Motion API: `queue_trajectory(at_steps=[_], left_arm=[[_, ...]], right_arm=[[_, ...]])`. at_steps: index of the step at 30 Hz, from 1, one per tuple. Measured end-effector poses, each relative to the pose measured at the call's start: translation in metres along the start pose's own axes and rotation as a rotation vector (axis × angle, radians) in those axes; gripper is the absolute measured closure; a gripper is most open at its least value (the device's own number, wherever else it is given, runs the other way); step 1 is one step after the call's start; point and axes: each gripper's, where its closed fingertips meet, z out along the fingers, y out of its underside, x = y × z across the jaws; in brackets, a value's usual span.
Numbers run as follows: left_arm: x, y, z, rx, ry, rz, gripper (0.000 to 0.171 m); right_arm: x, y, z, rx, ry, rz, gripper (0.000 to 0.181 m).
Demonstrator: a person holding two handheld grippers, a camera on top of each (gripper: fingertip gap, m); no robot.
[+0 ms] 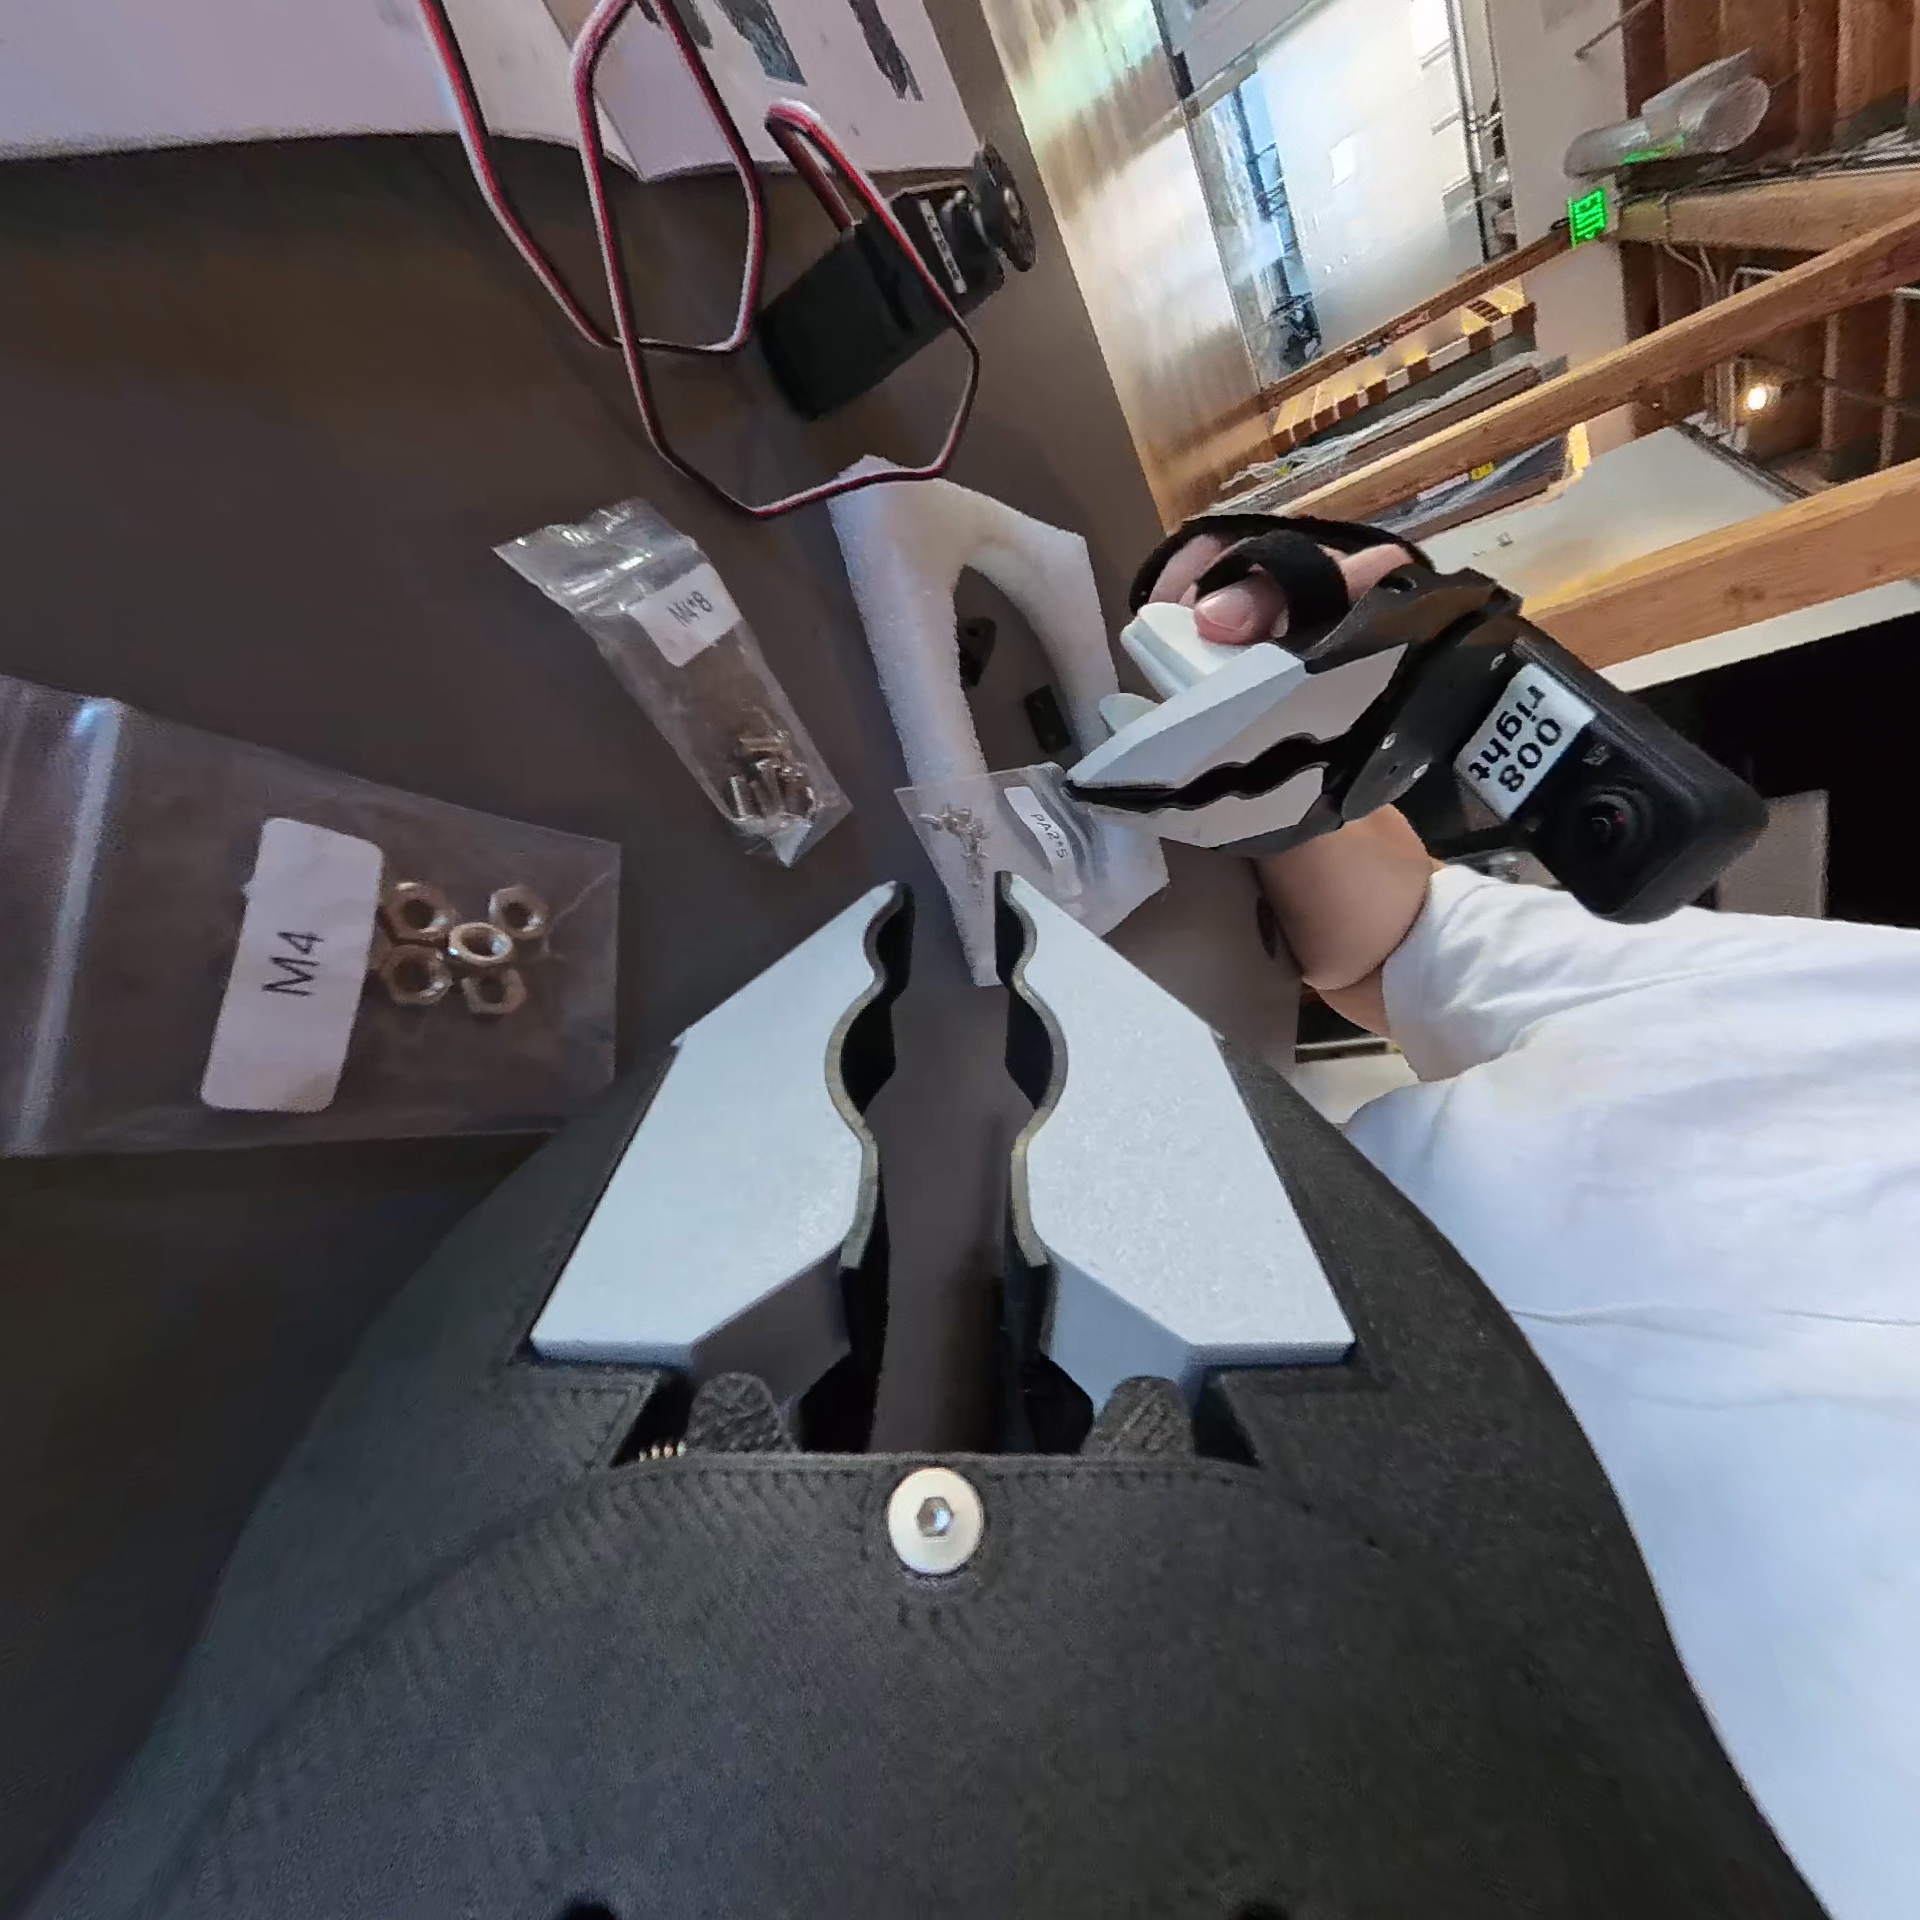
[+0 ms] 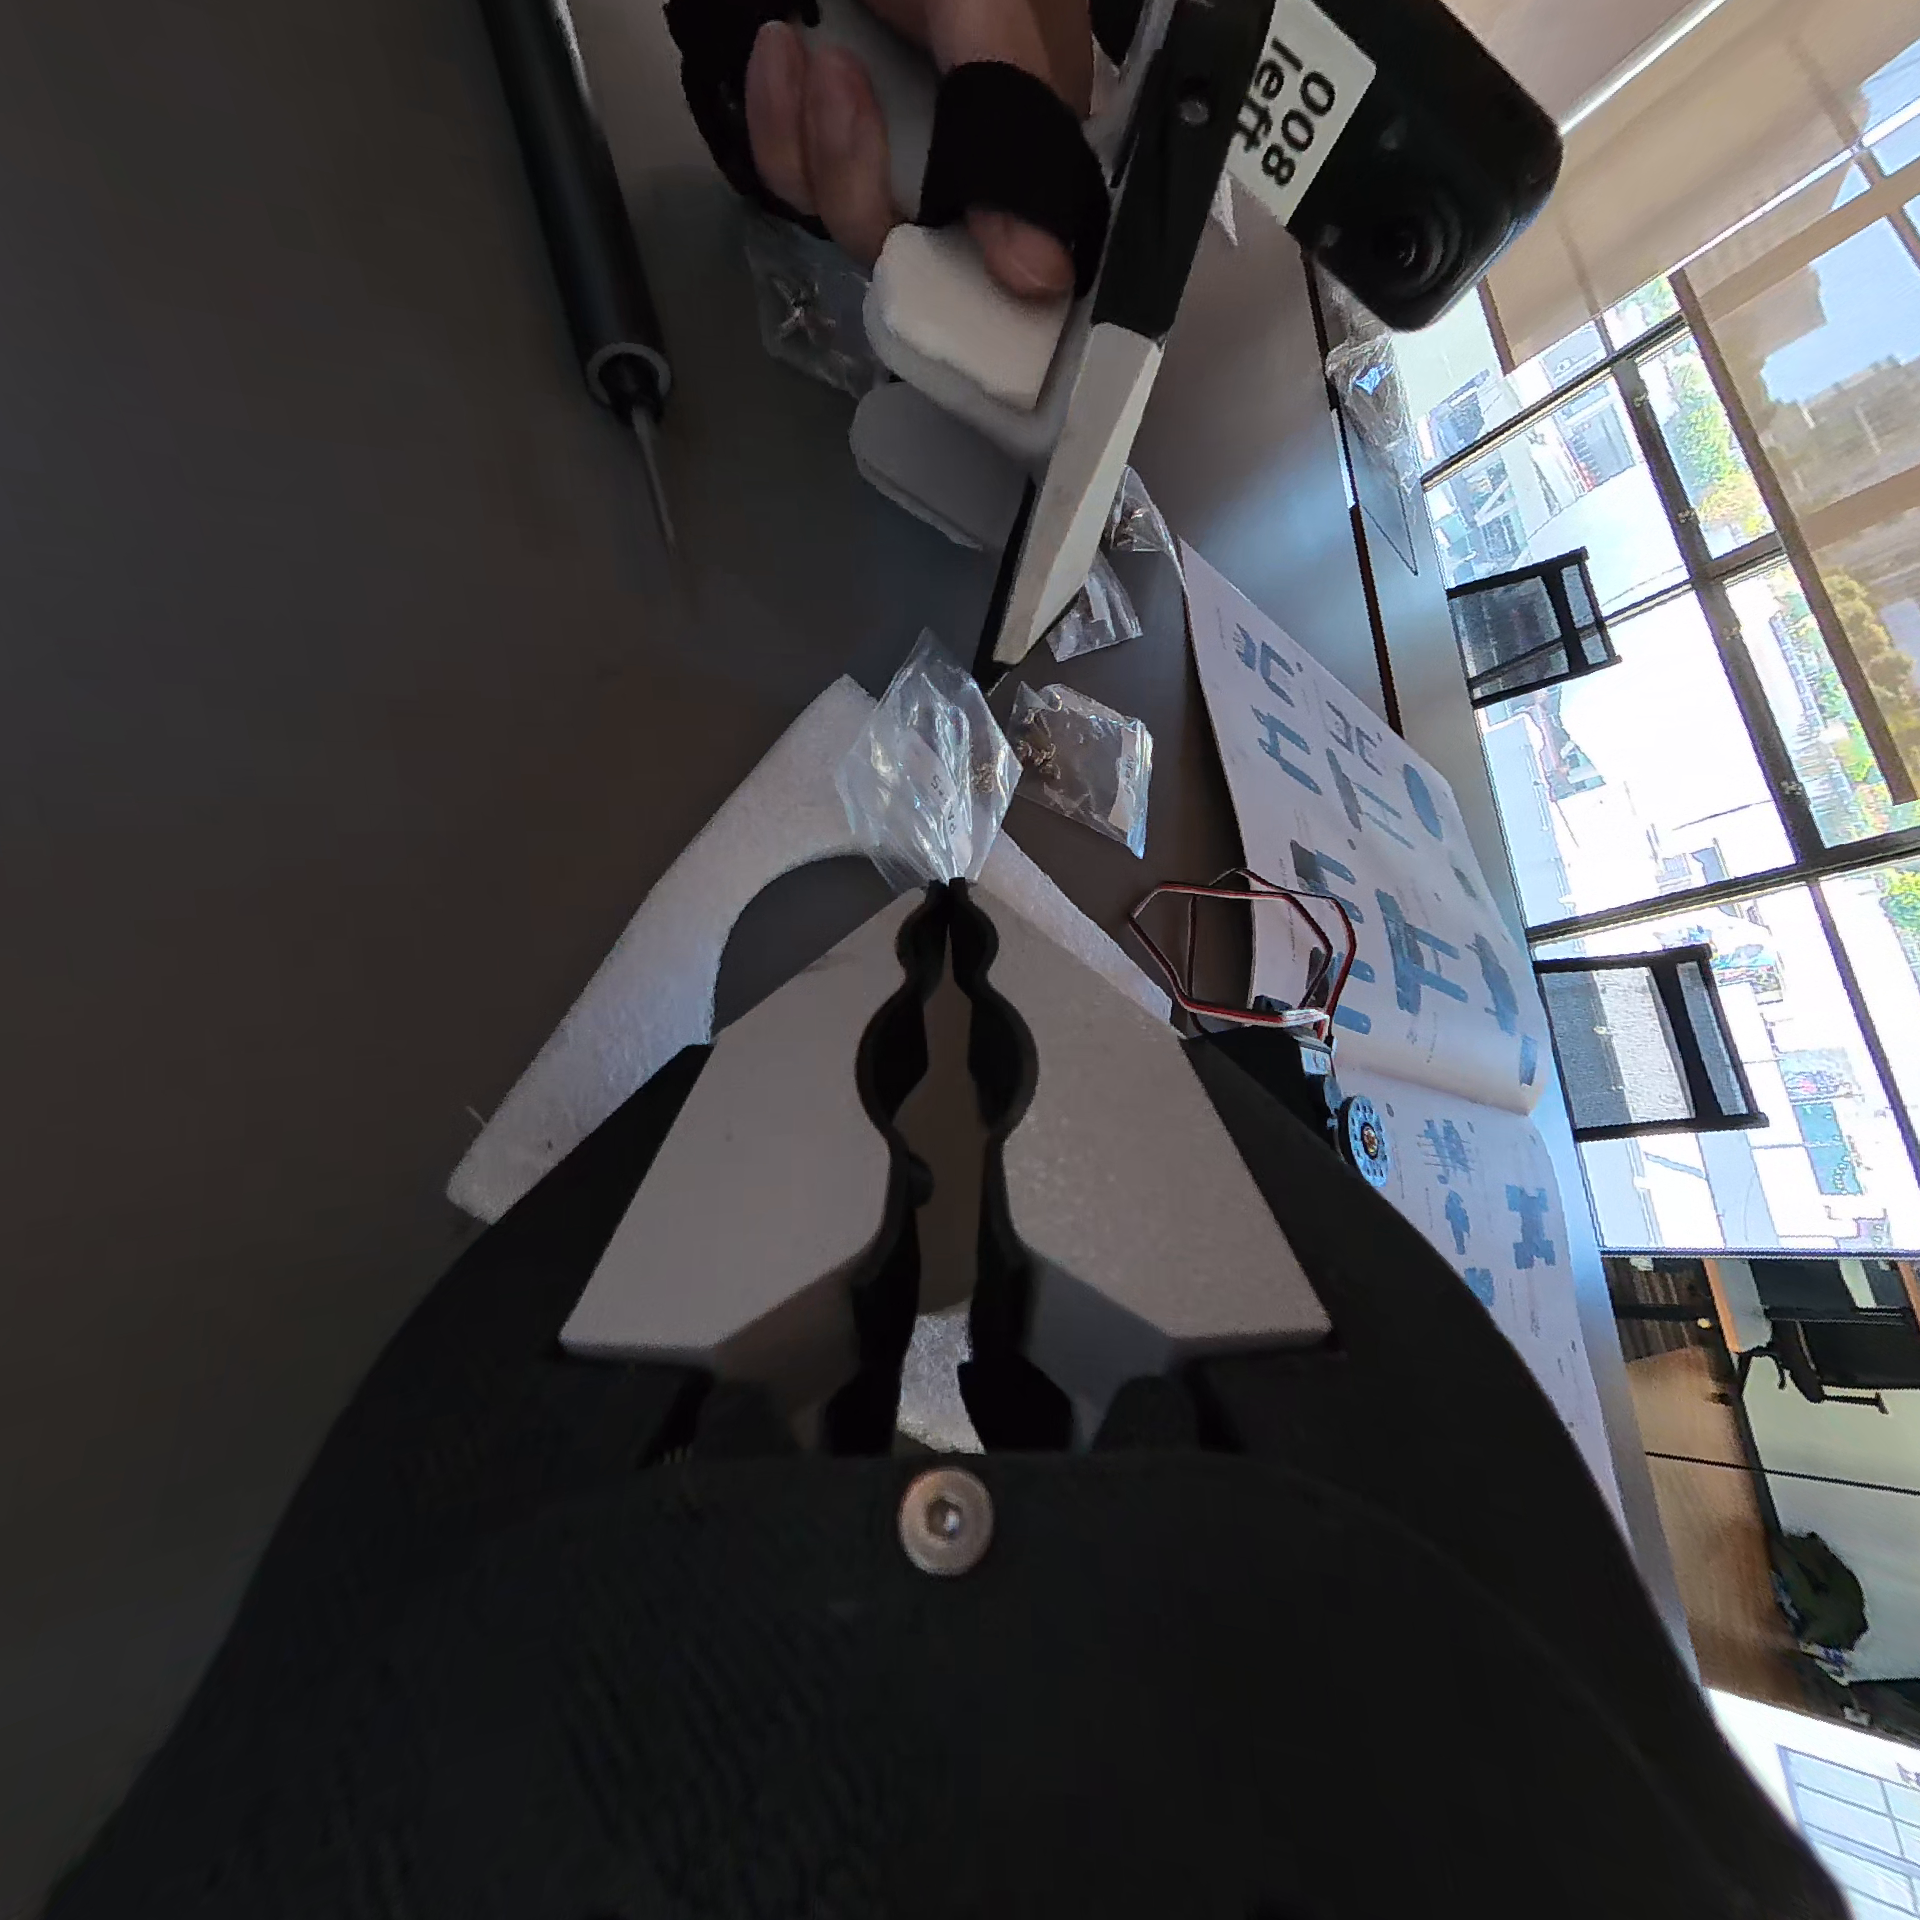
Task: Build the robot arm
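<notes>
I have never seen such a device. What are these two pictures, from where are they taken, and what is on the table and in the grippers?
These are not robot arms. A person holds a hand-operated gripper in each hand, and each gripper carries a camera looking along its two fingers.

The left wrist view looks out over the left gripper, whose jaws are open and empty. Farther off it shows the right gripper, strapped to the hand.

The right wrist view looks over the right gripper. It is shut on the corner of a small clear bag of tiny screws, held over a white foam piece.

On the dark table lie a bag of nuts, a bag of bolts, a black servo with wires, a printed sheet and a screwdriver.
</notes>
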Motion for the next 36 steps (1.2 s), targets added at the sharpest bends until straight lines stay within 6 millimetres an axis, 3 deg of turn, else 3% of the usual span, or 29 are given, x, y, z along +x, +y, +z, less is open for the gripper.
queue_trajectory(at_steps=[1, 4, 6, 10, 25, 28, 30, 36], left_arm=[[0.003, 0.001, 0.002, -0.003, 0.021, -0.011, 0.158], [0.006, 0.004, 0.008, -0.025, 0.028, -0.009, 0.16], [0.007, 0.006, 0.011, -0.039, 0.012, 0.024, 0.171], [0.01, 0.004, 0.013, -0.024, -0.031, 0.099, 0.171], [0.017, -0.004, 0.009, 0.033, -0.006, 0.11, 0.171], [0.028, -0.007, 0.008, 0.058, 0.045, 0.095, 0.171], [0.018, -0.005, 0.008, 0.037, -0.018, 0.122, 0.171], [0.017, -0.004, 0.01, 0.041, 0.008, 0.079, 0.171]], right_arm=[[-0.001, 0.0, 0.0, -0.003, 0.0, -0.006, 0.181], [0.0, 0.0, 0.001, -0.011, 0.006, -0.019, 0.181], [0.0, 0.001, 0.001, -0.016, 0.01, -0.025, 0.181], [0.005, 0.002, -0.002, -0.024, 0.032, -0.036, 0.181], [0.008, 0.006, -0.003, -0.029, 0.05, -0.053, 0.181], [0.011, 0.003, -0.004, -0.038, 0.068, -0.075, 0.181], [0.01, 0.006, -0.003, -0.024, 0.065, -0.058, 0.181], [0.011, 0.006, -0.004, -0.033, 0.064, -0.045, 0.181]])
